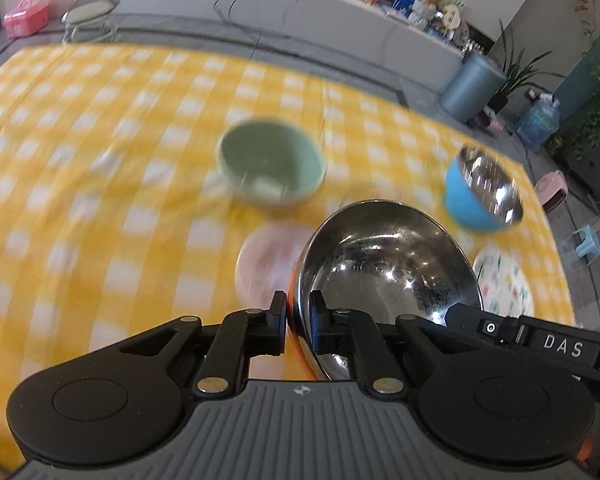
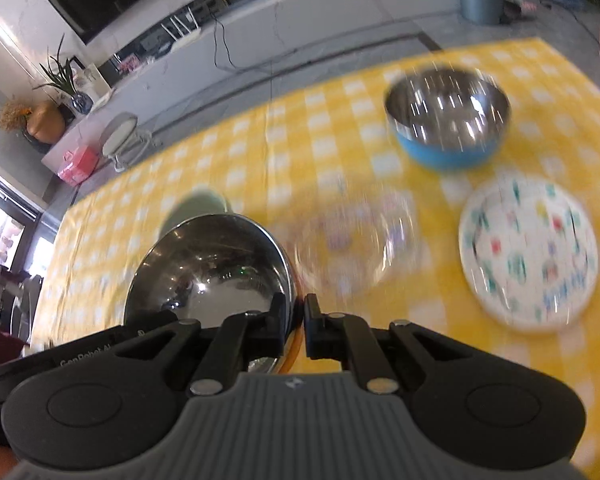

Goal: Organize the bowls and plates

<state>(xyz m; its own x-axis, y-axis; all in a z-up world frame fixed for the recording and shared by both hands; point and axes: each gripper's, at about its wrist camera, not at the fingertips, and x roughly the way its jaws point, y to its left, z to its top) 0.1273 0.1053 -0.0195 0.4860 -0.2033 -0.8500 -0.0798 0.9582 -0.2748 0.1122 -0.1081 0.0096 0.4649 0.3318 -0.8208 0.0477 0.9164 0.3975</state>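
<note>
Both grippers hold one steel bowl with an orange outside [image 1: 388, 264] above the yellow checked tablecloth [image 1: 100, 160]. My left gripper [image 1: 299, 312] is shut on its left rim. My right gripper [image 2: 299, 314] is shut on its right rim; the bowl shows in the right wrist view [image 2: 212, 264]. A green bowl [image 1: 272, 164] stands beyond, partly hidden behind the steel bowl in the right wrist view [image 2: 198, 206]. A blue steel-lined bowl [image 1: 482, 192] [image 2: 448, 120] stands to the right. A pink plate [image 1: 266, 268] [image 2: 352, 240] and a patterned plate [image 1: 504, 284] [image 2: 528, 248] lie flat.
The table's far edge [image 1: 220, 56] borders a grey floor with a stool [image 1: 92, 16] and a pink box [image 1: 24, 18]. A grey bin [image 1: 470, 84] and a water jug [image 1: 540, 120] stand past the right edge. The tabletop looks blurred by motion.
</note>
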